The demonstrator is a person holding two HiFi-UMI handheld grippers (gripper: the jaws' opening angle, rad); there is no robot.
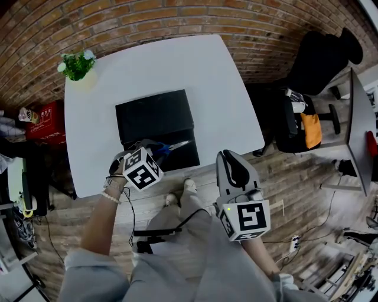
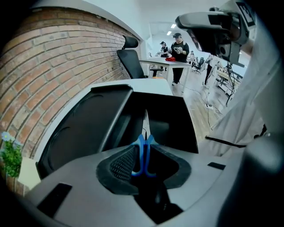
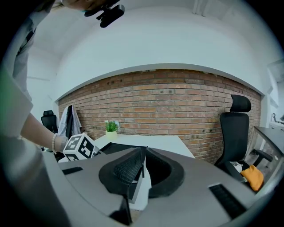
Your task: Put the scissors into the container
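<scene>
Blue-handled scissors (image 1: 167,147) are clamped by the handle in my left gripper (image 1: 155,151), the steel blades pointing right over the black container (image 1: 155,115) on the white table (image 1: 218,88). In the left gripper view the handle (image 2: 143,150) sits between the shut jaws. The closed blades (image 2: 145,120) reach over the container's open box half (image 2: 177,116), and its lid (image 2: 84,126) lies flat to the left. My right gripper (image 1: 228,156) hovers off the table's front edge, shut with nothing in it; its jaws (image 3: 142,156) meet in the right gripper view.
A small potted plant (image 1: 77,63) stands at the table's far left corner. A brick wall (image 1: 177,17) runs behind the table. A black office chair (image 1: 298,121) and another desk (image 1: 359,130) are to the right. People stand far off (image 2: 177,46).
</scene>
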